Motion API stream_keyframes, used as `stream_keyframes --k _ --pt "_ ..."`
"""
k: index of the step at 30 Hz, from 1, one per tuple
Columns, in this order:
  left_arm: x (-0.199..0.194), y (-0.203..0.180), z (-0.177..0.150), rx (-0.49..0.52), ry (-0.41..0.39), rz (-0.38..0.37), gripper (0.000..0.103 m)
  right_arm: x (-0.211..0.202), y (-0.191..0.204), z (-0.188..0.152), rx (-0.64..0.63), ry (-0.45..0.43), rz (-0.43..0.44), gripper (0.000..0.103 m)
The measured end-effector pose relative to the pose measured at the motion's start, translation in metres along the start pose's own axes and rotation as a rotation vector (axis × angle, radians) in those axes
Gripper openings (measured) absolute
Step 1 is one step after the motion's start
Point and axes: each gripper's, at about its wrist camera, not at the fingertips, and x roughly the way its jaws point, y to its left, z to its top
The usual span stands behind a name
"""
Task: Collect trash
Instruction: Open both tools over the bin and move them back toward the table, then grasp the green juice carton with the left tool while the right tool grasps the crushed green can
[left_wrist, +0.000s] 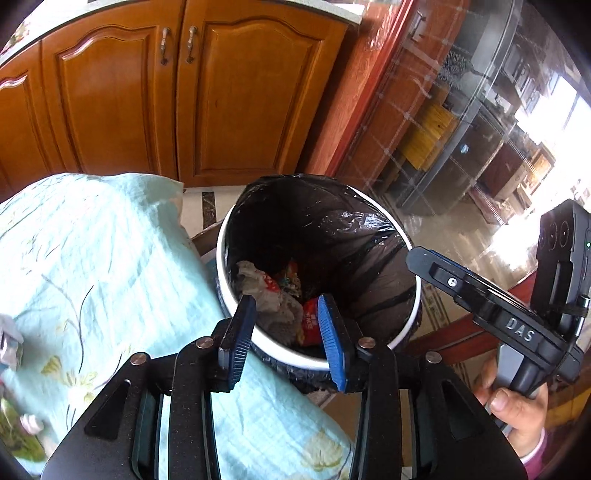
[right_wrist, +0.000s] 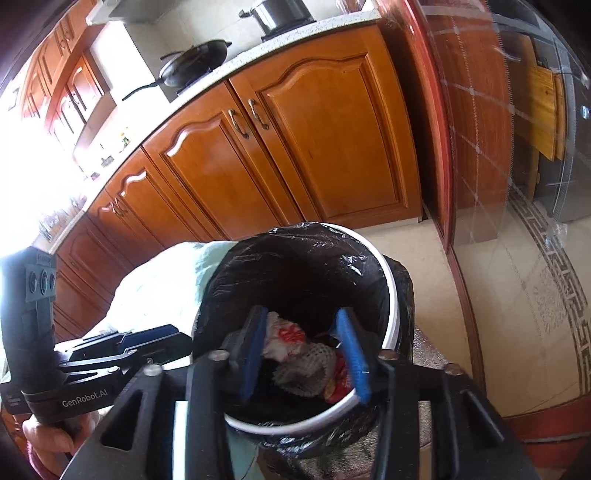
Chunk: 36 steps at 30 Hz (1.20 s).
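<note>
A white trash bin (left_wrist: 373, 206) lined with a black bag stands on the floor beside a table; it also shows in the right wrist view (right_wrist: 388, 280). Inside lie crumpled wrappers and paper trash (left_wrist: 273, 295) (right_wrist: 299, 350). My left gripper (left_wrist: 288, 332) is open and empty, its blue pads just above the bin's near rim. My right gripper (right_wrist: 306, 354) is open and empty, hanging over the bin's mouth. The right gripper's body shows at the right of the left wrist view (left_wrist: 491, 302); the left gripper's body shows at the left of the right wrist view (right_wrist: 122, 350).
A table with a light green floral cloth (left_wrist: 92, 258) touches the bin's left side; small bits of trash (left_wrist: 11, 347) lie at its far left edge. Wooden cabinets (right_wrist: 288, 147) stand behind. A glass sliding door (right_wrist: 498, 129) is at the right.
</note>
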Motion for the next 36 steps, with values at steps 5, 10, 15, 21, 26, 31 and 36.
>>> stream_keyframes --k 5,10,15,21,26,31,36 --pt "-0.024 0.017 -0.03 -0.064 -0.041 0.001 0.047 -0.021 0.007 -0.018 0.026 -0.085 0.056 0.091" --pt "-0.046 0.032 -0.057 -0.112 -0.072 0.015 0.047 -0.033 0.018 -0.039 0.049 -0.116 0.089 0.092" --pt "-0.072 0.048 -0.077 -0.143 -0.11 0.044 0.047 -0.037 0.03 -0.06 0.075 -0.1 0.121 0.092" --pt "-0.104 0.071 -0.104 -0.167 -0.149 0.088 0.052 -0.035 0.053 -0.079 0.066 -0.061 0.153 0.092" --pt "-0.133 0.093 -0.129 -0.198 -0.181 0.133 0.055 -0.032 0.078 -0.095 0.039 -0.032 0.185 0.092" --pt "-0.161 0.115 -0.154 -0.24 -0.216 0.184 0.06 -0.029 0.103 -0.109 0.009 -0.004 0.216 0.092" --pt "-0.187 0.134 -0.181 -0.305 -0.244 0.23 0.061 -0.023 0.128 -0.124 -0.032 0.033 0.252 0.092"
